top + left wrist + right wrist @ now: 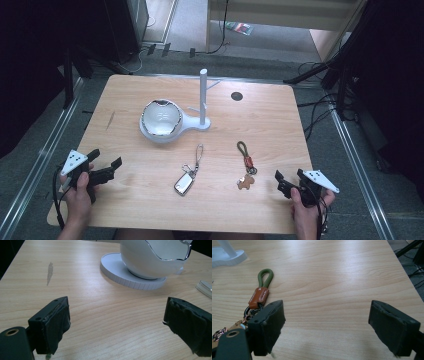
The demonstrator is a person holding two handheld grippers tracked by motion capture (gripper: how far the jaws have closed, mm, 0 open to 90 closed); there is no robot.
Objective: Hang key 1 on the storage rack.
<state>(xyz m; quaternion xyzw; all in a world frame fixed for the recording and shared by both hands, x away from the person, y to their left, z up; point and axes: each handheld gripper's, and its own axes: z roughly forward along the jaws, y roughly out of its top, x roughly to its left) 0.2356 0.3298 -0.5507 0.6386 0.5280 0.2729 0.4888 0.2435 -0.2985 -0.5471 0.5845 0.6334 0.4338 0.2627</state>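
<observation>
Resting low at the frame's bottom corners, both hand-held grippers idle over a pale wood-grain table point(125, 100), nothing yet taken up. Largest in the scene, upper centre: a white stand of round base, egg-shaped bowl with a chrome-edged rim point(161, 119) and a tall white peg post point(204, 97); hard, glossy, likely brittle if knocked. Lower centre: a silver car key fob on a thin metal chain loop point(186, 180), judged dense for its size, smooth and slippery on the body, best lifted by the chain loop near the ring. Right of it, nearest the right gripper point(290, 186): a keyring with an olive-green cord loop, orange leather tab and small brown bear-shaped charm point(246, 170), judged light, limp and apt to dangle; firmest hold likely across the stiff orange tab or the cord just above it, not the loose charm. Right gripper jaws spread wide with bare table between them, the keyring lying just beside the left-hand jaw in the right gripper view point(260, 295). Left gripper point(102, 167) at lower left, jaws likewise parted and holding nothing, pointed toward the white base in the left gripper view.
</observation>
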